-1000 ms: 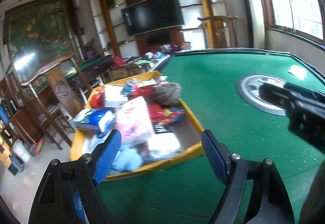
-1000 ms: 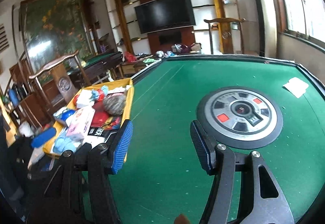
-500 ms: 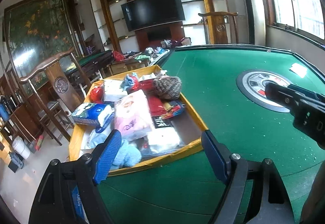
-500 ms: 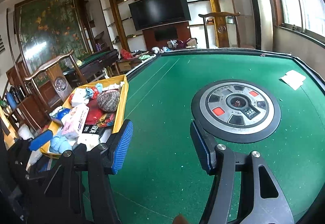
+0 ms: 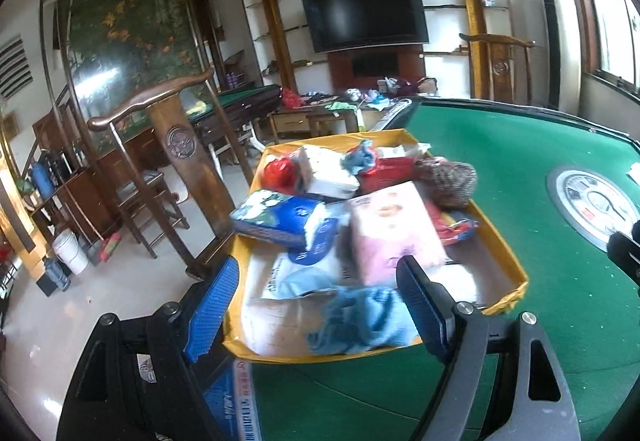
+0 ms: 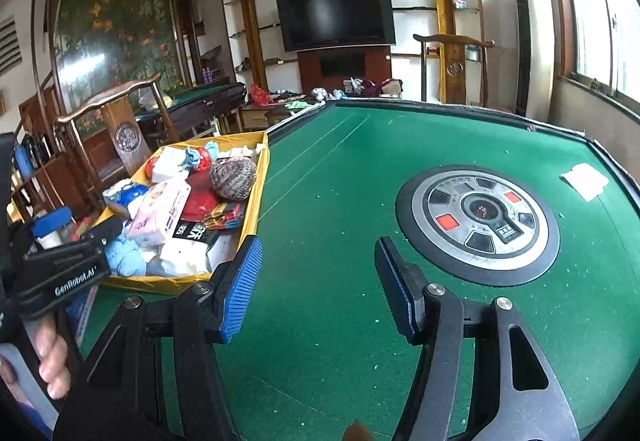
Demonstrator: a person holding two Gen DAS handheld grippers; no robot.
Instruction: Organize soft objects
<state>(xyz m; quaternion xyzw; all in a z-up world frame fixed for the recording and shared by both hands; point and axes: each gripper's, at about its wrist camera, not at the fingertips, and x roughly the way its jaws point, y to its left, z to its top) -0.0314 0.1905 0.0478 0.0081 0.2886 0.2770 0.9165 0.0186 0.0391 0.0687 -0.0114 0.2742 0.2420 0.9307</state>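
Heaped in a shallow yellow cardboard tray (image 5: pixel 502 253) at the left edge of a green felt gaming table (image 6: pixel 344 177): a pink plastic-wrapped tissue pack (image 5: pixel 394 227), a brown knitted hat (image 5: pixel 450 179), a light-blue fluffy cloth (image 5: pixel 360 317) — all likely light and yielding. Left gripper (image 5: pixel 318 307) poised just short of the tray's near end, jaws wide apart, empty. Right gripper (image 6: pixel 318 287) likewise spread and empty over bare felt. Best bet for a grip — across the pack's narrow sides; film wrap possibly slippery. Ample open felt rightward, short of the round grey control dial (image 6: pixel 478 223).
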